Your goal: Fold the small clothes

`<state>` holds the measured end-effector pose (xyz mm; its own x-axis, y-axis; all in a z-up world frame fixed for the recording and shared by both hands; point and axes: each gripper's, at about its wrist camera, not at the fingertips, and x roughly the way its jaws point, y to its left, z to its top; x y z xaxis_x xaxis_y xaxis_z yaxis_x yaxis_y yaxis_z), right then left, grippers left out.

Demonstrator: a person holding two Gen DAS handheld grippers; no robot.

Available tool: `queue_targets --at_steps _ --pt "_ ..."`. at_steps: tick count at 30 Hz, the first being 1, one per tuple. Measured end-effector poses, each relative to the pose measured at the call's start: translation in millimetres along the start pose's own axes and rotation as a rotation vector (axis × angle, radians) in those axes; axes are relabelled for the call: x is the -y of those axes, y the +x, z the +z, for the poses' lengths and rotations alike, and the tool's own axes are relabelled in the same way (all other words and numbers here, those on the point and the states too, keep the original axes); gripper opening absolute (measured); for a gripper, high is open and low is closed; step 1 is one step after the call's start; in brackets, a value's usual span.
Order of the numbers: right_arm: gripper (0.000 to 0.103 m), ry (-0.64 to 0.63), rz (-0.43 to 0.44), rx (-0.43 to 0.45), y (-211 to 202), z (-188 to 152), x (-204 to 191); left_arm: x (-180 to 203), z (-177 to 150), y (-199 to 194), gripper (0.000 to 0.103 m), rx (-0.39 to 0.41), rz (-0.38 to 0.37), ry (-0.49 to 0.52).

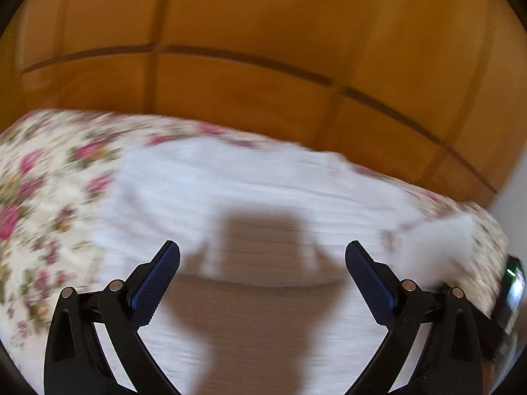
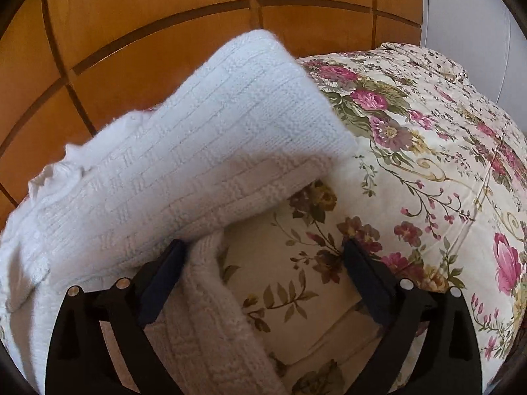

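A white knitted garment (image 1: 250, 184) lies spread on a floral bed cover (image 1: 49, 177), blurred in the left wrist view. My left gripper (image 1: 262, 250) hangs above it, open, with nothing between its fingers; its shadow falls on the knit. In the right wrist view the same white knit (image 2: 184, 151) has a sleeve part folded over the body. My right gripper (image 2: 265, 247) stands open low over the cover at the garment's edge. A strip of the knit (image 2: 210, 299) lies beside its left finger (image 2: 164, 279), not pinched.
Wooden wardrobe panels (image 1: 263, 49) rise close behind the bed. The floral cover (image 2: 428, 171) stretches to the right of the garment. A dark device with a green light (image 1: 512, 289) shows at the right rim of the left wrist view. A pale wall (image 2: 467, 16) is at far right.
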<state>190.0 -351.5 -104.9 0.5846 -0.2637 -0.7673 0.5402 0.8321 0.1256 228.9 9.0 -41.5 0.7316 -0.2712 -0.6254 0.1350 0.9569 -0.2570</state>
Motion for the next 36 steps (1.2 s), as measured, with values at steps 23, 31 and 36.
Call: queue_targets --at_steps 23,31,36 --pt "0.097 0.019 0.018 0.020 1 0 3 108 -25 94 0.056 -0.296 -0.303 -0.018" --pt "0.097 0.024 0.024 0.023 1 0 4 120 -25 108 0.023 -0.317 -0.299 -0.026" --pt "0.097 0.034 0.031 0.030 0 0 5 118 -13 97 0.008 -0.302 -0.353 -0.068"
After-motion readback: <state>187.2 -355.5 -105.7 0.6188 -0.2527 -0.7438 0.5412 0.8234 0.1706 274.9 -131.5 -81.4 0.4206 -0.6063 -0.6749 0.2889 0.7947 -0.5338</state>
